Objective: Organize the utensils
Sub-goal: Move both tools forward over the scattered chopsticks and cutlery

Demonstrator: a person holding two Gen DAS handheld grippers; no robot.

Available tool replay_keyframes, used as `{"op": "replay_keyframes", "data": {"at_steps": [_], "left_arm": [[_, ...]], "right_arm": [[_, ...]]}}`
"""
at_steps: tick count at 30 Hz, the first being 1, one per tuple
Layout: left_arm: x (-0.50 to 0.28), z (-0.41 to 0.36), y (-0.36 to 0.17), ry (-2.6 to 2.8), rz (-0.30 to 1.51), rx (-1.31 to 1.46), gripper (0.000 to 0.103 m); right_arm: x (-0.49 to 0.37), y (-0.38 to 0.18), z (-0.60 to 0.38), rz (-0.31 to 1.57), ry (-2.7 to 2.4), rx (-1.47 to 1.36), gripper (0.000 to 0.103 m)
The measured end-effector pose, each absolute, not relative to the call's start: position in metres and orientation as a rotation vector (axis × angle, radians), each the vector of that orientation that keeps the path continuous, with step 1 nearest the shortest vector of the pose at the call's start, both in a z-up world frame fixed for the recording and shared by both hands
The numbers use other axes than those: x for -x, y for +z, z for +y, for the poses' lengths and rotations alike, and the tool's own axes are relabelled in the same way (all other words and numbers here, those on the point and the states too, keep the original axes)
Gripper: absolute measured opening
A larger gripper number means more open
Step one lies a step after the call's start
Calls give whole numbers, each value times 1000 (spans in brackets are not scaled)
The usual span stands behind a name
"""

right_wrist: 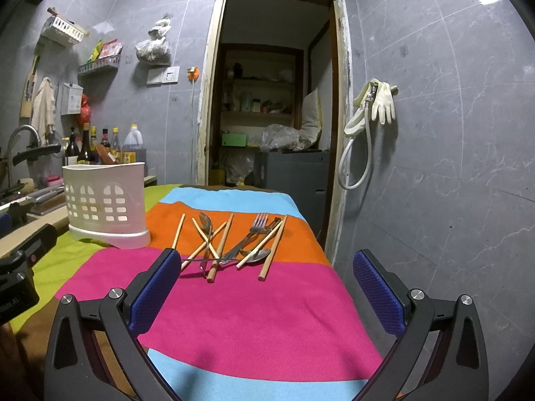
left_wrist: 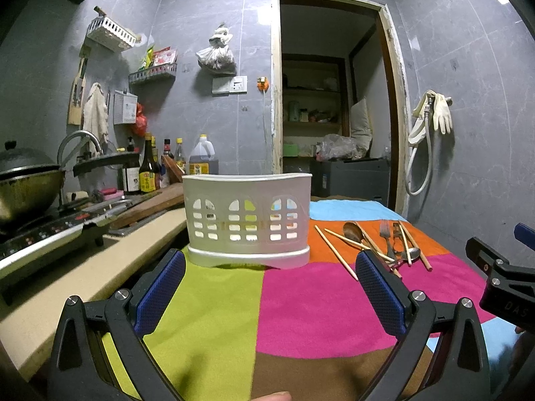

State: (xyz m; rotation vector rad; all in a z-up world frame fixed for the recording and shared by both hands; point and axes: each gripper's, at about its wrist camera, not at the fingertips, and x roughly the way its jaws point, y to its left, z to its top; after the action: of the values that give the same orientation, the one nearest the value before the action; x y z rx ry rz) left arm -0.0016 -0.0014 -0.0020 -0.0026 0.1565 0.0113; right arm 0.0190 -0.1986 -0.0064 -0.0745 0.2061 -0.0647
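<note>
Both grippers, left gripper and right gripper, are spread wide, holding nothing. Utensil pile sits mid-frame on the striped cloth, white holder at left.

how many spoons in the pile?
2. Left spoon lies among the crossed chopsticks; right spoon sits by the fork. Others may be hidden in the pile.

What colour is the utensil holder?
White; the utensil holder shows best in the left wrist view.
</note>
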Motion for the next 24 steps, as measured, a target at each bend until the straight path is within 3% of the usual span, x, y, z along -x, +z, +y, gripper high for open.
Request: {"op": "replay_keyframes", "data": {"at_steps": [24], "left_arm": [[-44, -12, 61, -24, 96, -69, 100]], "right_arm": [[-54, 37, -217, 213, -131, 76, 103]]}}
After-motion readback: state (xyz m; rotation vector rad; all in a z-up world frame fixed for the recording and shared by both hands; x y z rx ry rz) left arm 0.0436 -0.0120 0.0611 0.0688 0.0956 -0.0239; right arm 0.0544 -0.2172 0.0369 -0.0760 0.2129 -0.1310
